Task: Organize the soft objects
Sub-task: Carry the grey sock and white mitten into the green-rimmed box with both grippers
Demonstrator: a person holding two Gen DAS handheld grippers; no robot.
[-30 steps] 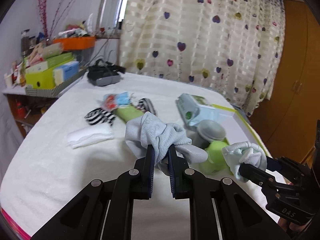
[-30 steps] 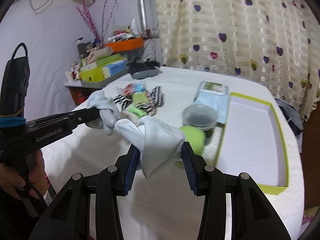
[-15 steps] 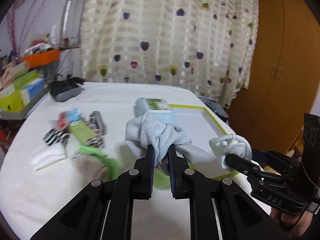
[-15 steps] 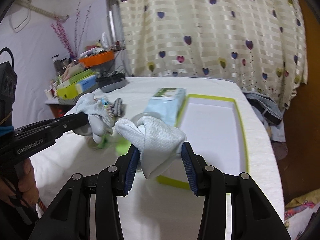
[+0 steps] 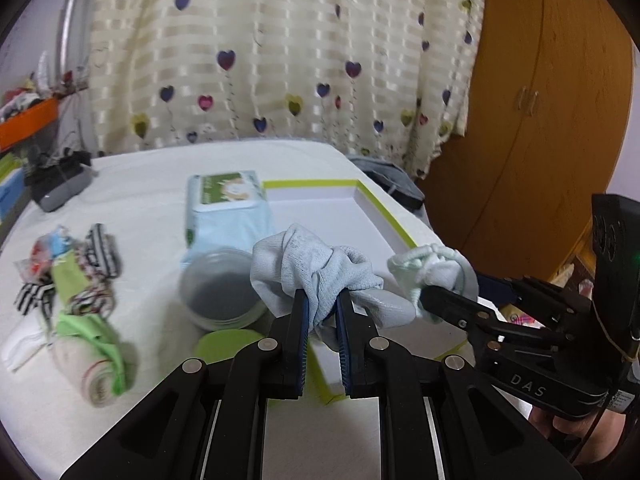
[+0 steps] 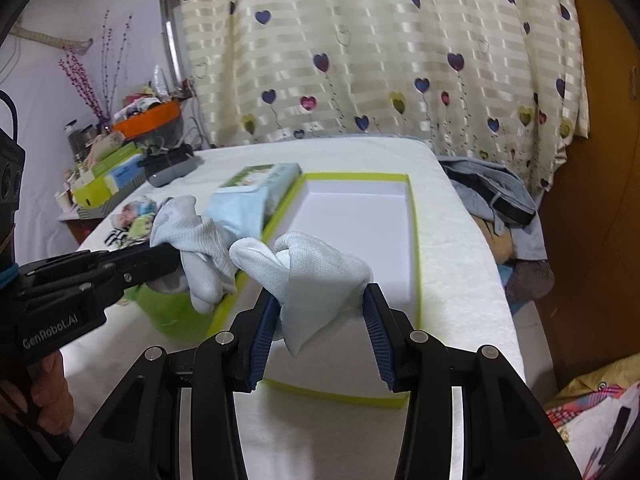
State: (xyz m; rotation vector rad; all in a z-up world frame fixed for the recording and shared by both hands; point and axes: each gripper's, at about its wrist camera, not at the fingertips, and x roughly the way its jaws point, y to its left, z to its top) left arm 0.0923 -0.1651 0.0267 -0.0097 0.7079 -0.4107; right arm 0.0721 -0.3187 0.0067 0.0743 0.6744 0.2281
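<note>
The wide white cloth-covered worktop [image 6: 452, 216] carries everything. On it, toward 12 o'clock from the grippers, lies the shallow white box with lime-green rim [image 6: 415, 240], its inside bare, so as far as I can judge nothing has been put away yet. The light-blue wipes pack [image 5: 228, 216] lies touching the box's rim at 9 o'clock. Further toward 9 o'clock the heap of striped and green socks [image 5: 76, 280] waits unsorted.

The white knitted work glove [image 6: 320, 276] hangs in the air over the box's near end, bunched up. Its long axis runs roughly across, from 9 to 3 o'clock, between the two grippers. The left gripper [image 5: 321, 308] is clamped on one end, where a grey coated fingertip droops toward 3 o'clock. The right gripper [image 6: 322, 314] pinches the other end, a loose corner pointing down toward 6 o'clock.
</note>
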